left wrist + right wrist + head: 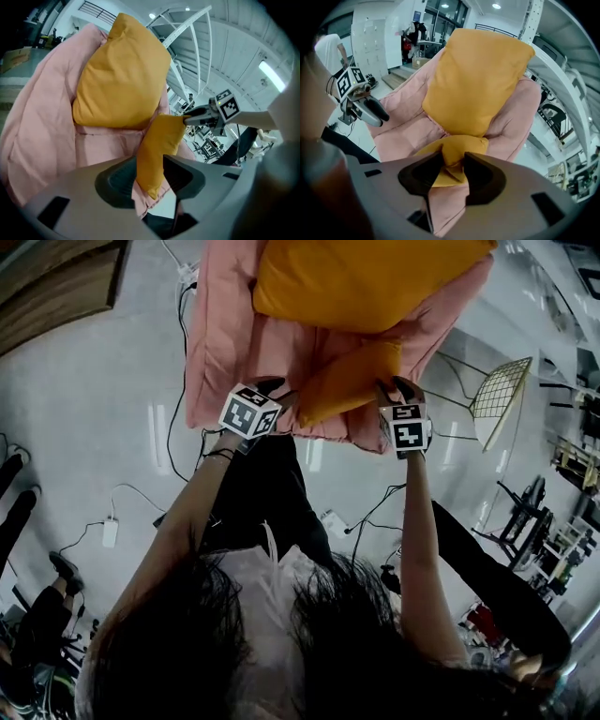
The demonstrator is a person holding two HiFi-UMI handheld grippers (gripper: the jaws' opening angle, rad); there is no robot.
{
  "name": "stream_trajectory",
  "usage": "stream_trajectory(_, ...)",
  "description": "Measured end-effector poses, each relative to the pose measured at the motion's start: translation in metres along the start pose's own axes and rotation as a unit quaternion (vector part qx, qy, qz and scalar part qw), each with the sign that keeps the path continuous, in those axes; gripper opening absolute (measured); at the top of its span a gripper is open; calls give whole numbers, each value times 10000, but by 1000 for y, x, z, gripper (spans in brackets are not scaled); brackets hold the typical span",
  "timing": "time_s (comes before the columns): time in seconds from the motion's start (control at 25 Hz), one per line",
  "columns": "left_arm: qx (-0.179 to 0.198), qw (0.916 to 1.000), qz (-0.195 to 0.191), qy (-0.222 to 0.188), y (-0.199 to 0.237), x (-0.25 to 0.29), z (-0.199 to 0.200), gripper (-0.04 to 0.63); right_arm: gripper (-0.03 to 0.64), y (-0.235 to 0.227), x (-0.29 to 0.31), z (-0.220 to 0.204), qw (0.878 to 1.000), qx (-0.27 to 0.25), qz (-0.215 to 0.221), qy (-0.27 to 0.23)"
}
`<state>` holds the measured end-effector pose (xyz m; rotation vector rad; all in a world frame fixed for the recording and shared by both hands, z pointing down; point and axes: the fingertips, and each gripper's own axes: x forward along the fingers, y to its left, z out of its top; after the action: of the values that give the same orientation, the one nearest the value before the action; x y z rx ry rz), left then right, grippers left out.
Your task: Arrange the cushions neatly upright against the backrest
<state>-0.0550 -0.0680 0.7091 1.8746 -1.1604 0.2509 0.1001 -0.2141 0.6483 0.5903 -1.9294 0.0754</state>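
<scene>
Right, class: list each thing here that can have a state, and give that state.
big cushion: upright against the chair back.
small cushion: held at both ends, in front of the big cushion.
left gripper: fingers shut on the small cushion.
right gripper: fingers shut on the small cushion.

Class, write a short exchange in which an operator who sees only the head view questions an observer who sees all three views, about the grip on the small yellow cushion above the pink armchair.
Operator: From above I cannot judge the grip. Does the left gripper really hold the small cushion?
Observer: Yes. The left gripper view shows one end of the cushion standing between its jaws, touching both pads.
Operator: And the right gripper?
Observer: The right gripper view shows the other end bunched up and pinched between its jaws.
</scene>
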Motion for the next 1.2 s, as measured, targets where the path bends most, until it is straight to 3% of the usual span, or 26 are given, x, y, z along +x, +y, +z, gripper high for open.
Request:
stream_trajectory(0.16,-513,9982,-13,311,-4,32,-51,201,110,-6,11,-3,9999,132,53,51)
stream_trajectory(0.32,-906,9933,-38,722,-4,67,-104,221,97,-20,28,-1,9989,448,96,-97)
stream_trajectory(0.52,-1228,9845,-22,1248,-7,96,-159,227,95,-25,35,2,9984,460,247,-226)
stream_trajectory(0.72,-1723,9771,16,1247,-1,120,-178,227,95,-26,41,7,9965,610,374,-429)
stream_trajectory(0.88,-2197,9664,-155,1325,-3,134,-184,206,95,-25,45,8,9950,659,505,-560)
stream_trajectory(1.0,-2260,9650,-90,1327,-1,137,-183,86,94,-26,45,9,9943,647,558,-636)
stream_trajectory(1.2,-2234,9668,-159,1233,2,122,-173,66,92,-28,45,13,9913,841,505,-879)
